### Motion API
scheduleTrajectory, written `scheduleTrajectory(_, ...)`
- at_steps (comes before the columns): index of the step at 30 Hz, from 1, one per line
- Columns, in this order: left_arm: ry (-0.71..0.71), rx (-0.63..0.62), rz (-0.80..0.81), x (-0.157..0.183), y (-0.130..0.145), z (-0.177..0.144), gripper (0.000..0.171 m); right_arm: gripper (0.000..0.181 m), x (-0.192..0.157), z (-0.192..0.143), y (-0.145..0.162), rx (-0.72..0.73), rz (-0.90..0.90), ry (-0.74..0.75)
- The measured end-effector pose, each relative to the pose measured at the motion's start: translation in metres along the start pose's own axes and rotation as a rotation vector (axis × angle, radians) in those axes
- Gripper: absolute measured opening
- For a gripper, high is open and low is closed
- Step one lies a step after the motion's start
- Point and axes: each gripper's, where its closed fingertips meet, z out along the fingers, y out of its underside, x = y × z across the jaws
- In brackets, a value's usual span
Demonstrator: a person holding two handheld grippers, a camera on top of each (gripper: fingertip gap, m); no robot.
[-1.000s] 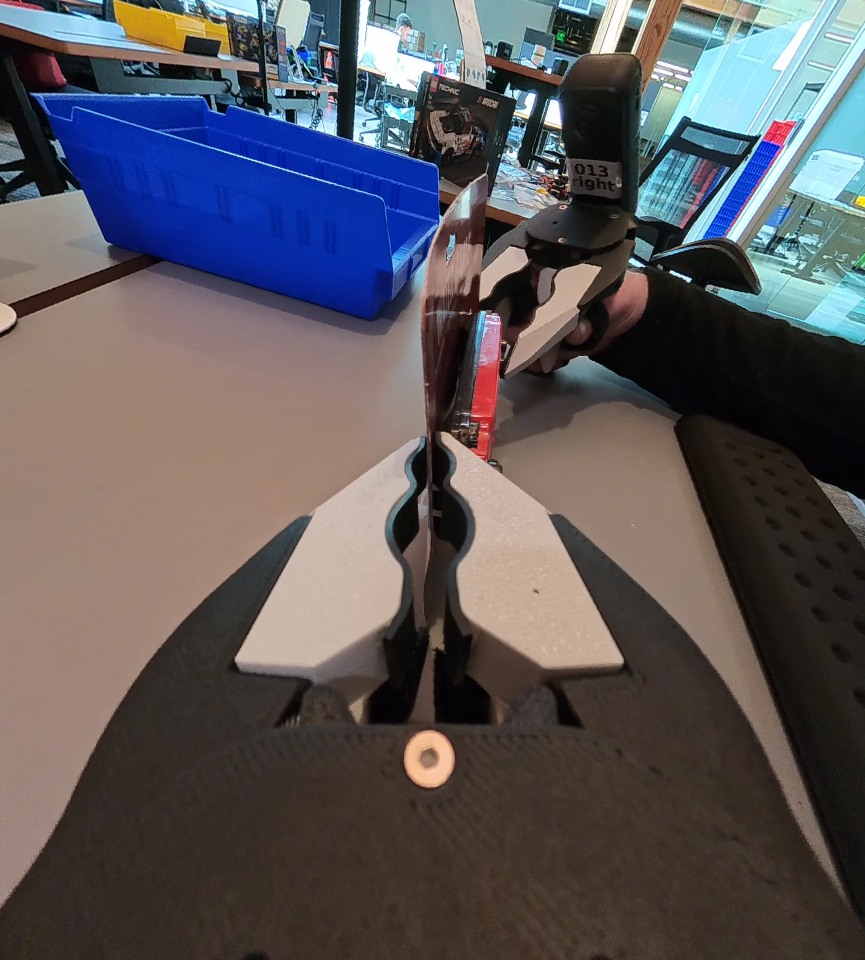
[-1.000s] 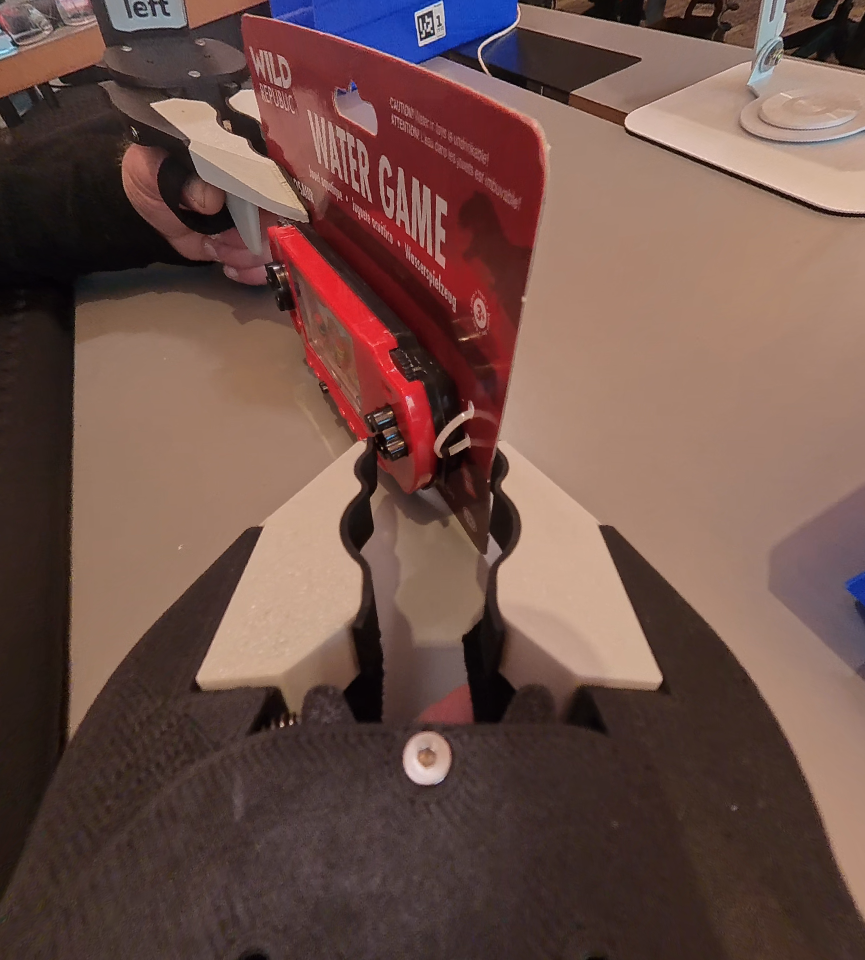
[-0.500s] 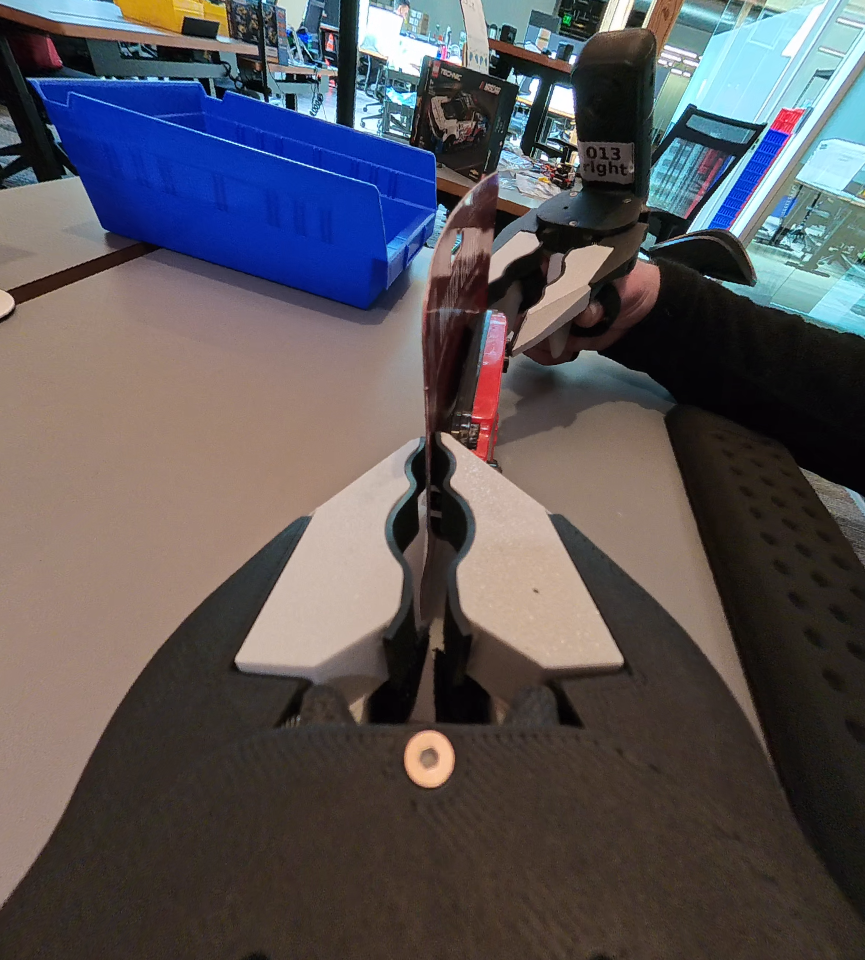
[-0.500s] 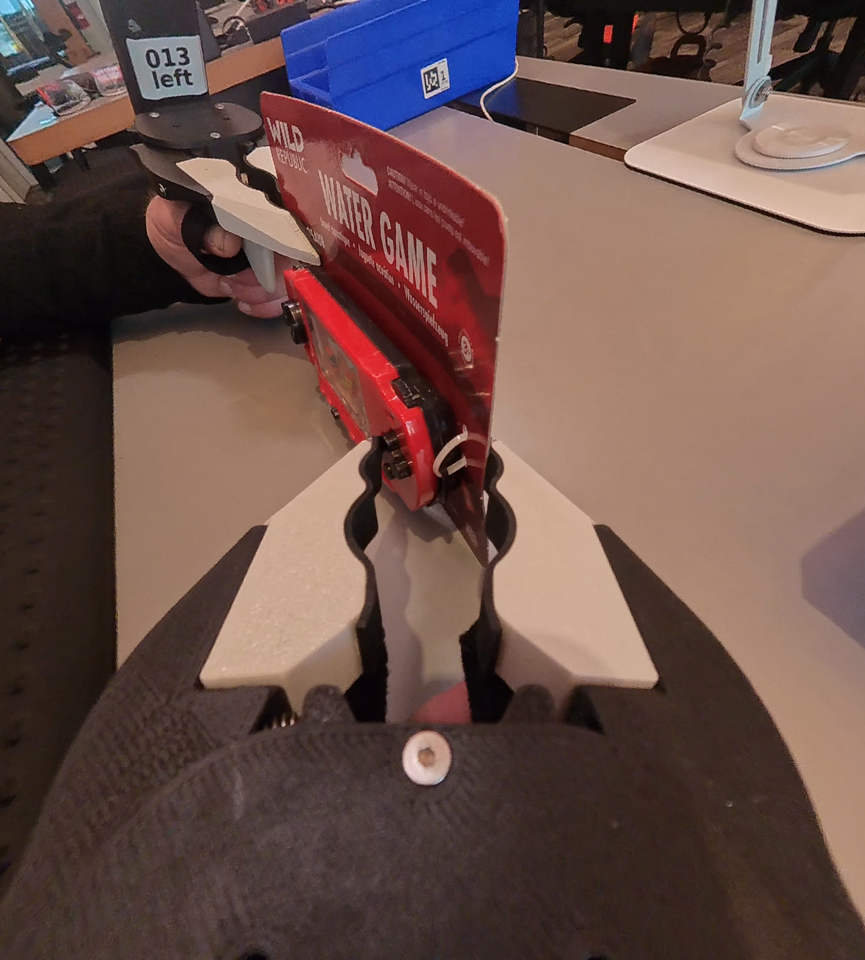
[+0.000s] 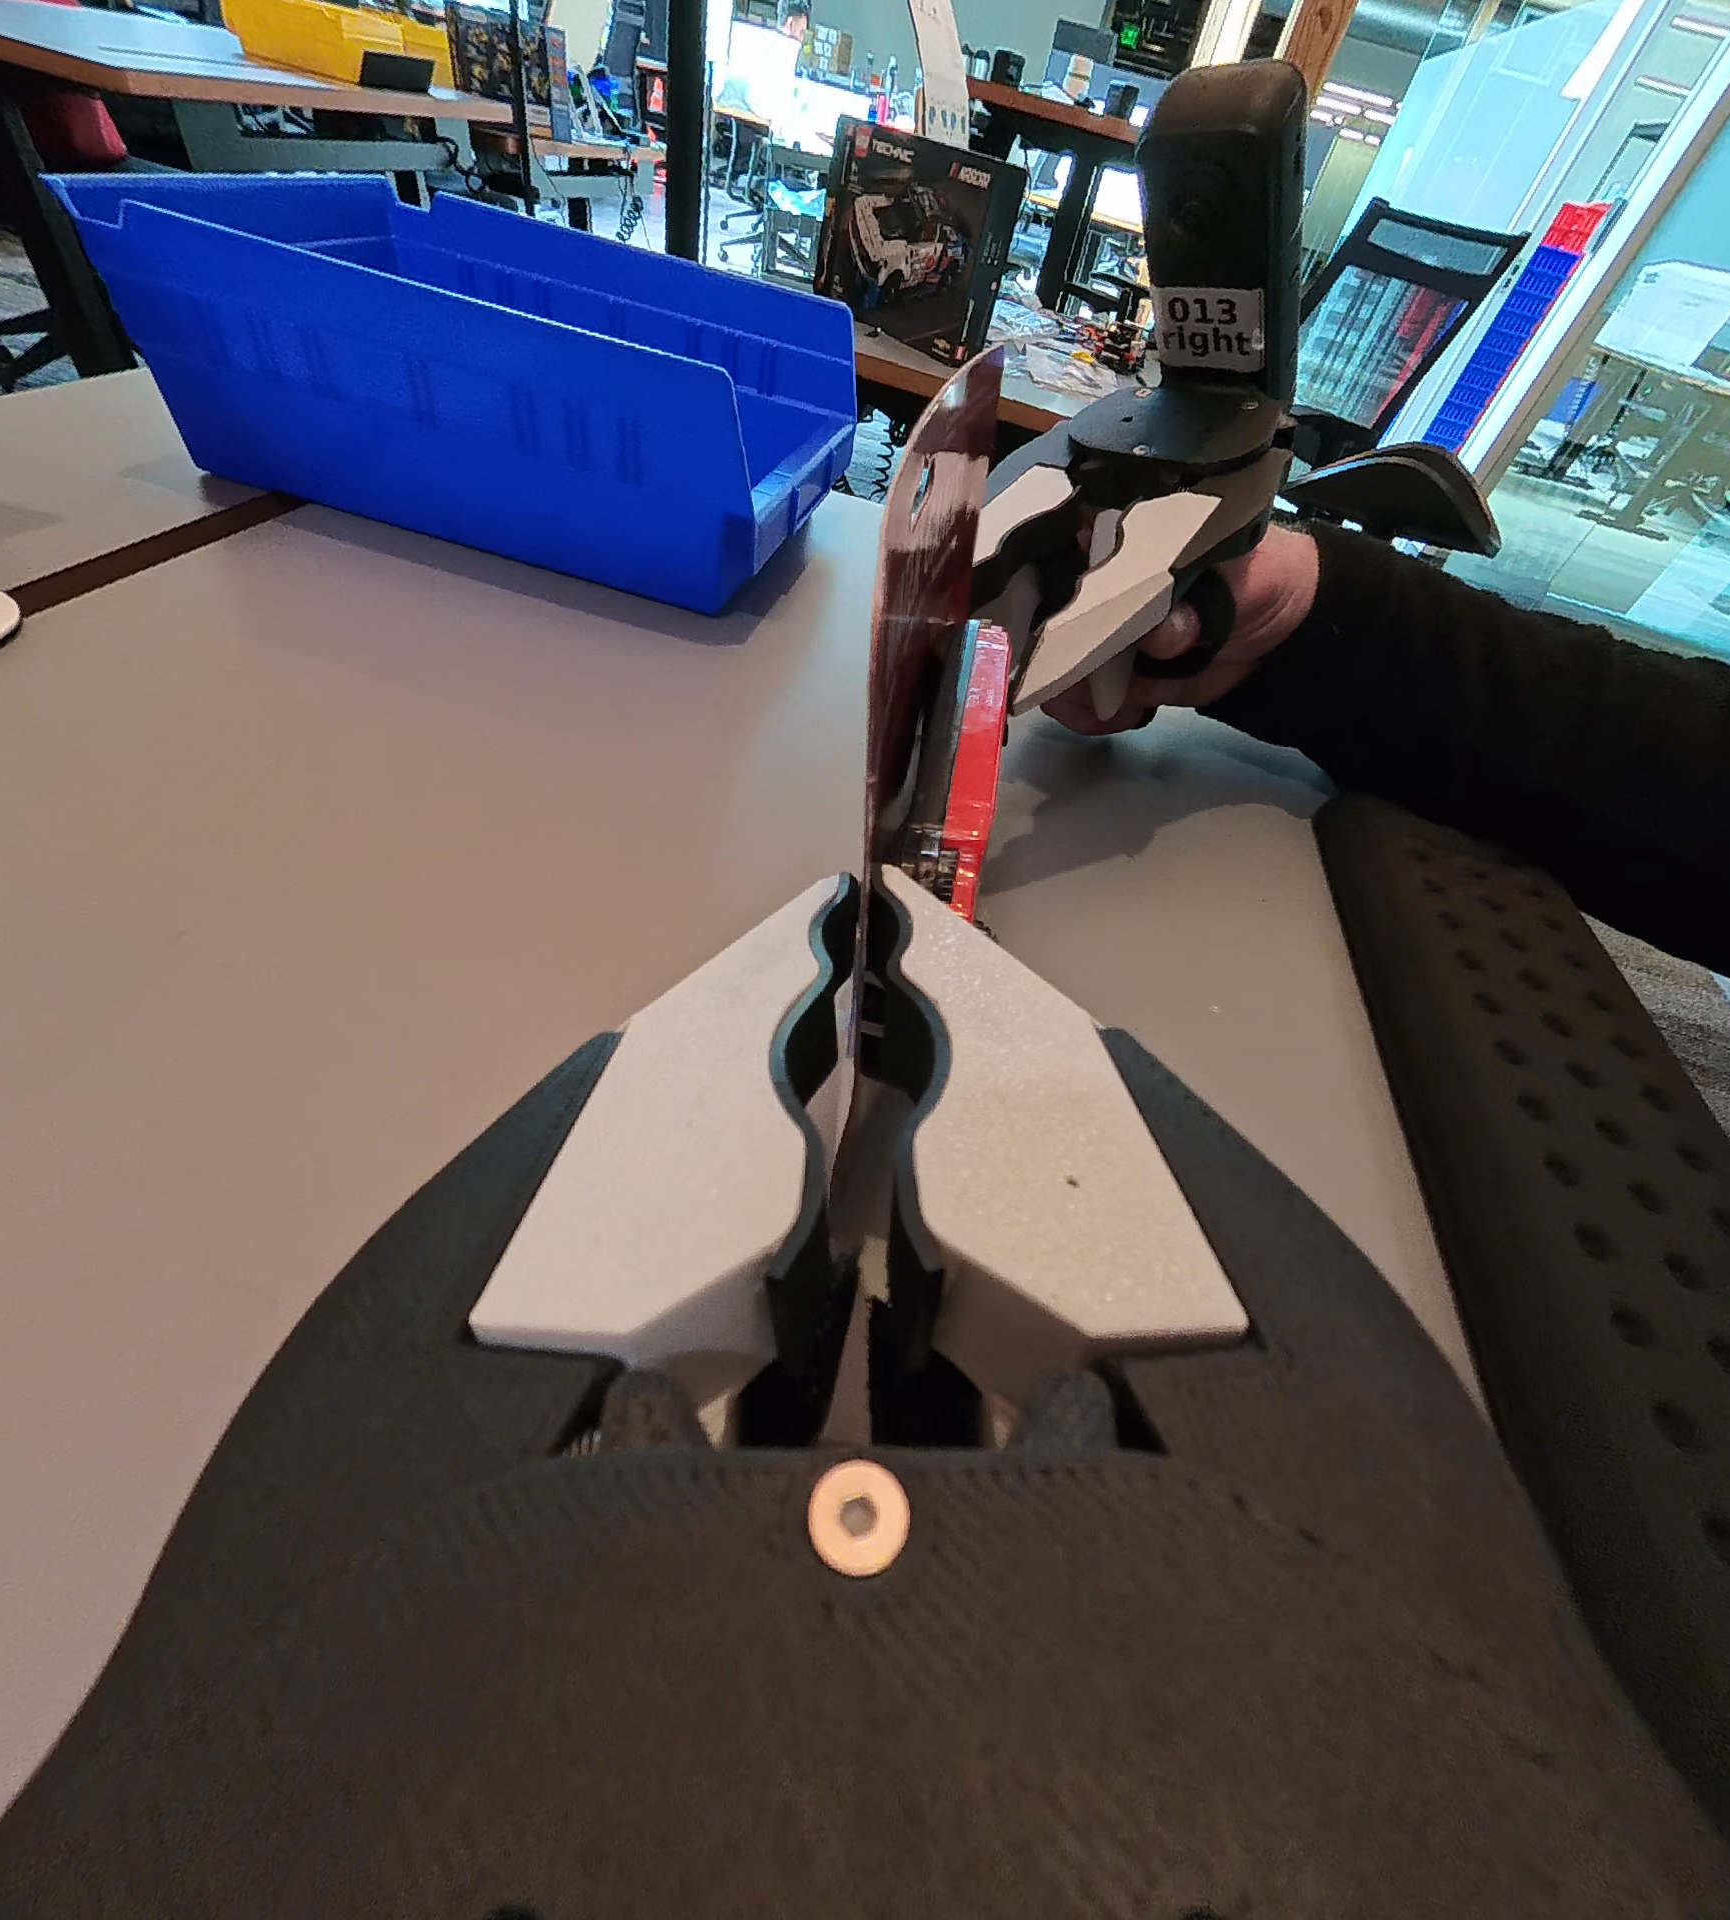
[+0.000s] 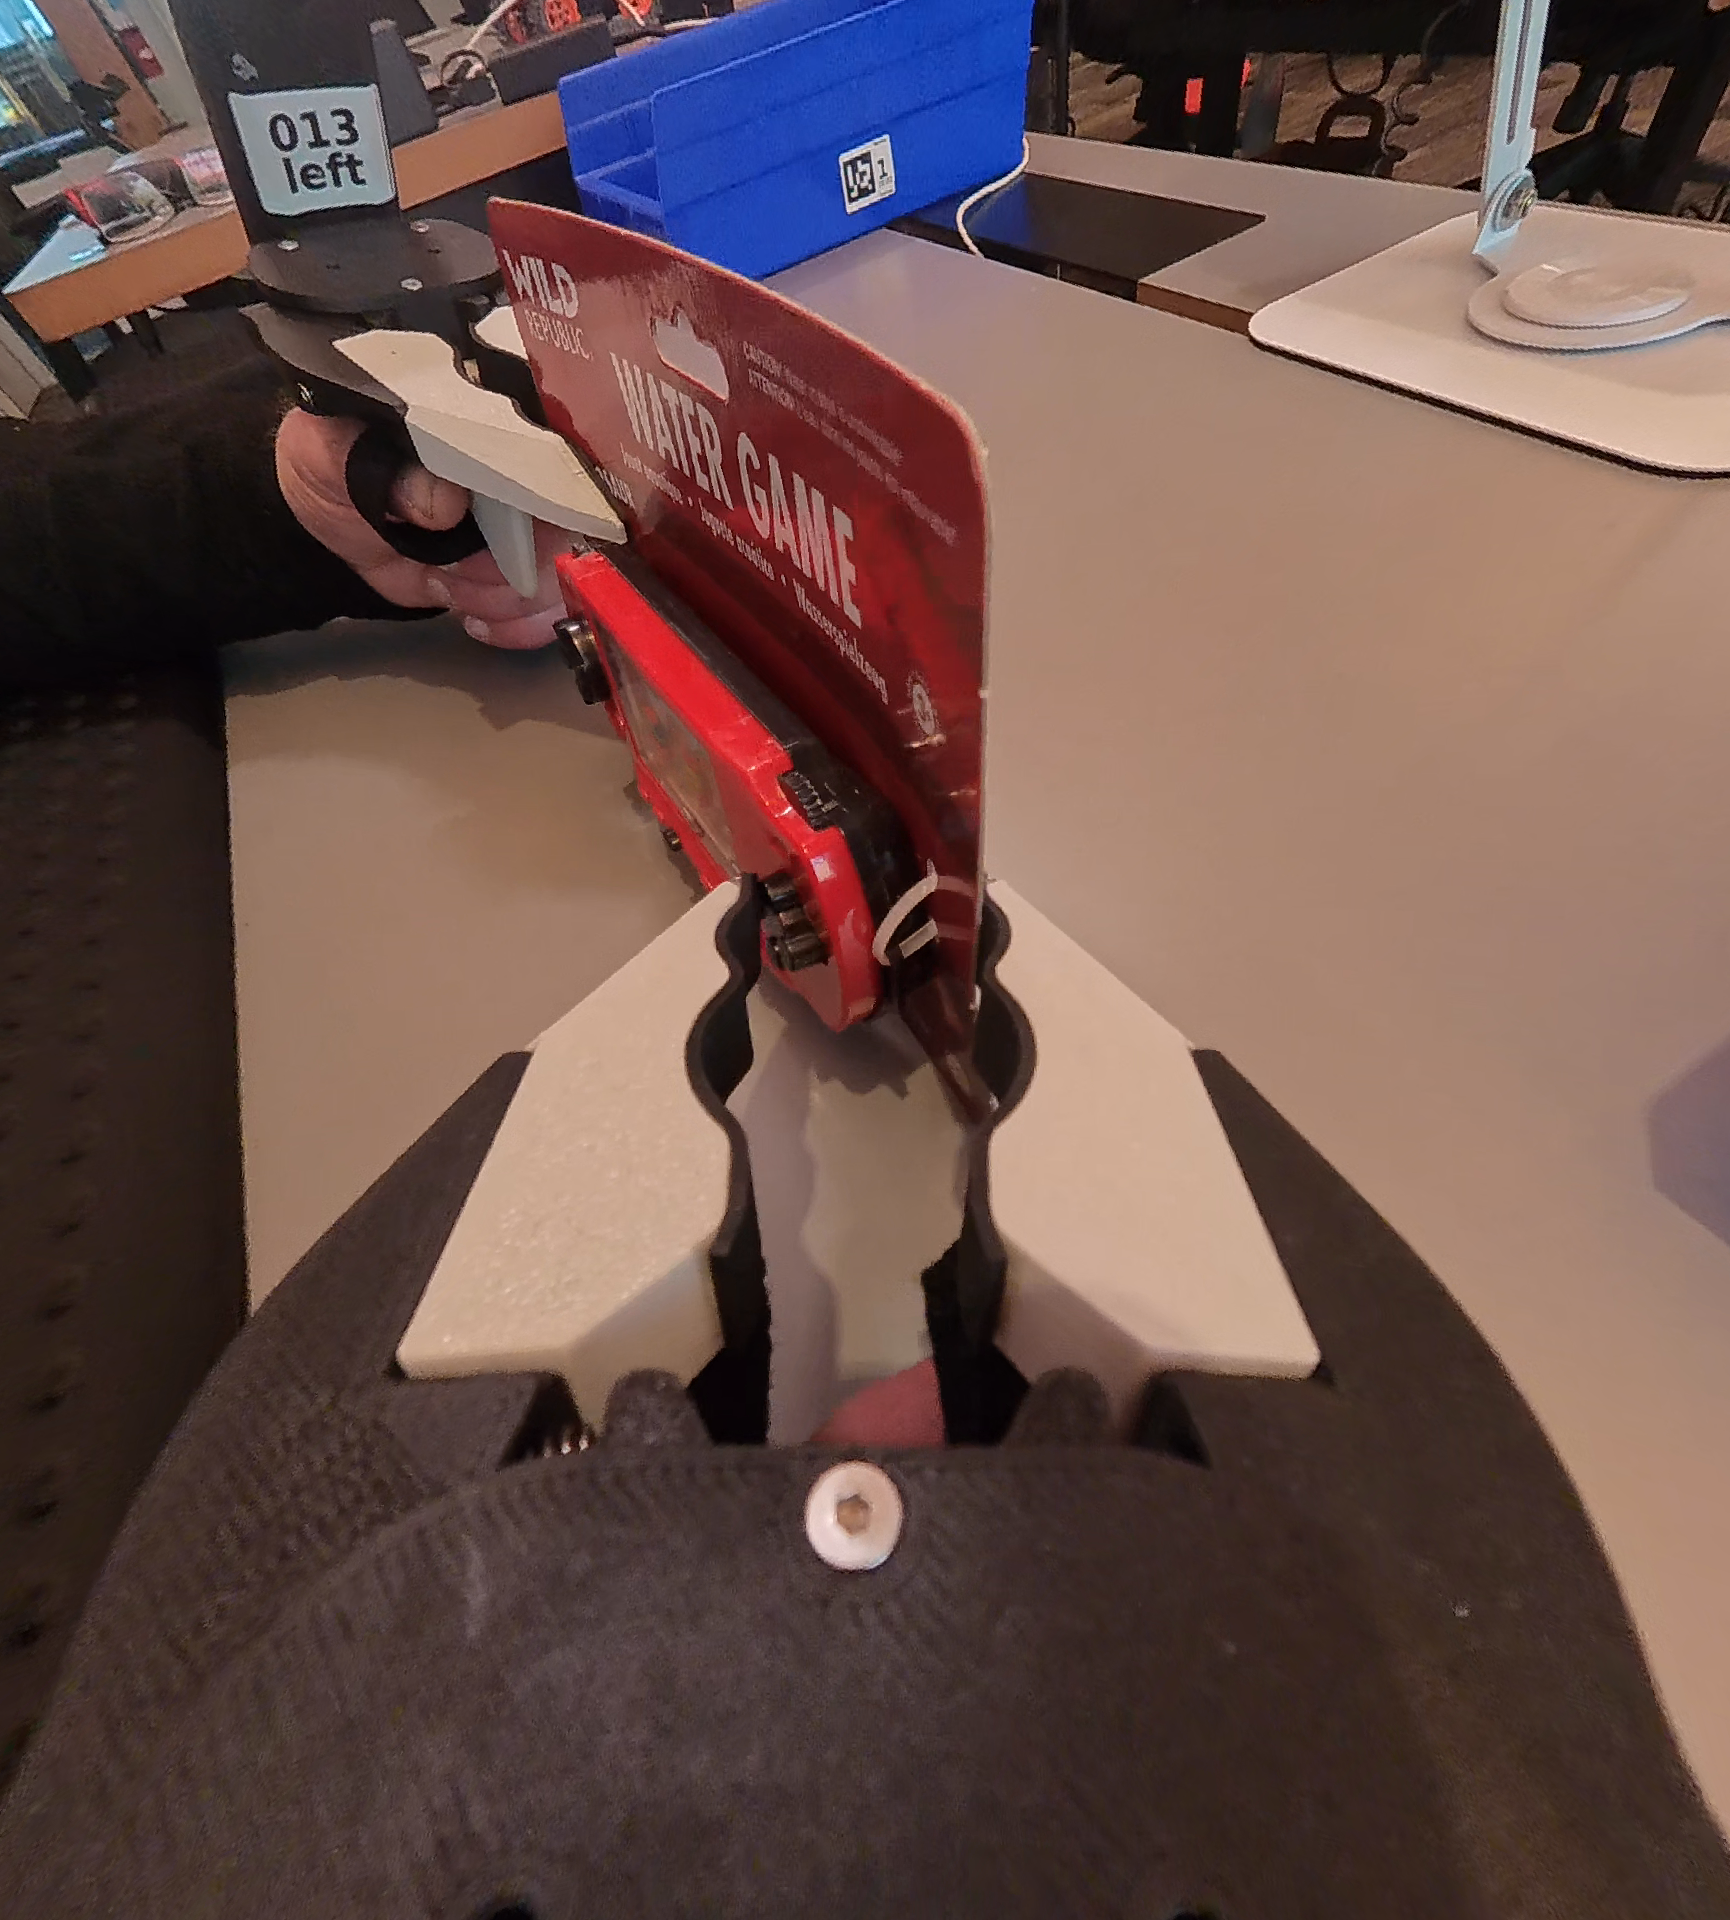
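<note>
Overhead nothing moves; down at the grey table [image 5: 341, 862], which fills most of both views, two handheld grippers meet over one carded toy. A black perforated pad [image 5: 1609, 1195] lies along the table's edge at three o'clock in the left wrist view, nine o'clock in the right.

At about eleven o'clock from the left gripper stands a big blue plastic bin [image 5: 487, 405], open-topped, well apart from the toy. Behind it the room is an open workshop: desks, a dark boxed model kit [image 5: 918, 249], glass walls at two o'clock. In the right wrist view a white flat stand base [image 6: 1557, 343] sits at one o'clock and a dark tablet-like slab [image 6: 1110, 223] at twelve, just beside another blue bin [image 6: 788, 125] with a small square marker on it.

A red backing card [image 6: 788, 540] stands upright on edge, held between the two tools, with a red handheld water toy [image 6: 726, 779] strapped to its face by white ties.

Its near end lies inside the right gripper [image 6: 861, 935], whose fingers are spread about as wide as toy and card together; the right finger [image 6: 1110, 1122] touches the card's back, and I cannot tell whether the left one presses on the toy.

Pressed nearly together, the left gripper [image 5: 866, 904] pinches the card's thin edge alone, the toy just beyond its tips at one o'clock.
</note>
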Motion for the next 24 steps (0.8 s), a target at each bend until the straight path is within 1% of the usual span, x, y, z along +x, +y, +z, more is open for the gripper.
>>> scheduleTrajectory(16,-0.002,0.001,-0.014,0.000,0.000,0.001,0.000,0.036,-0.002,0.000,0.001,0.005,0.010,-0.018)
scheduleTrajectory(20,0.008,-0.011,-0.077,-0.002,-0.001,-0.001,0.000,0.035,-0.005,-0.001,-0.001,-0.023,0.042,-0.008)
scheduleTrajectory(24,0.049,-0.029,-0.196,-0.002,-0.003,-0.006,0.000,0.034,-0.013,0.001,-0.003,-0.077,0.087,-0.007)
